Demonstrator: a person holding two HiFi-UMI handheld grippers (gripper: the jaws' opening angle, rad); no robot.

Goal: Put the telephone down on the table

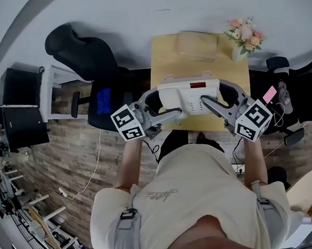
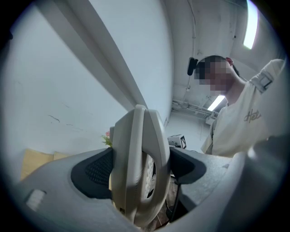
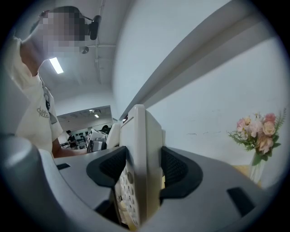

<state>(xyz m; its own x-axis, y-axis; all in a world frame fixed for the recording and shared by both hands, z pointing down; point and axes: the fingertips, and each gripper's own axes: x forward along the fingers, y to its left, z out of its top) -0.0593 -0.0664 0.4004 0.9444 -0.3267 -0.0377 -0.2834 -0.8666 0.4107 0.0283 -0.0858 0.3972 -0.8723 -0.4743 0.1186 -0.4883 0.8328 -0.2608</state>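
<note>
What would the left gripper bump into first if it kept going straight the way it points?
Probably the right gripper: the left gripper is clamped on the telephone, and the right one holds its far side.

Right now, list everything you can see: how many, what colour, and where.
telephone: one, off-white, over the table's near end, clamped at both sides
table: one, light wood, against the white wall
flat pad: one, cream, at the table's far edge
flowers: one bunch, pink and peach, at the table's far right corner
office chair: one, black, left of the table
floor: brown wood planks, around the table
left hand-held gripper: one, grey, shut on the telephone's left side
right hand-held gripper: one, grey, shut on the telephone's right side
</note>
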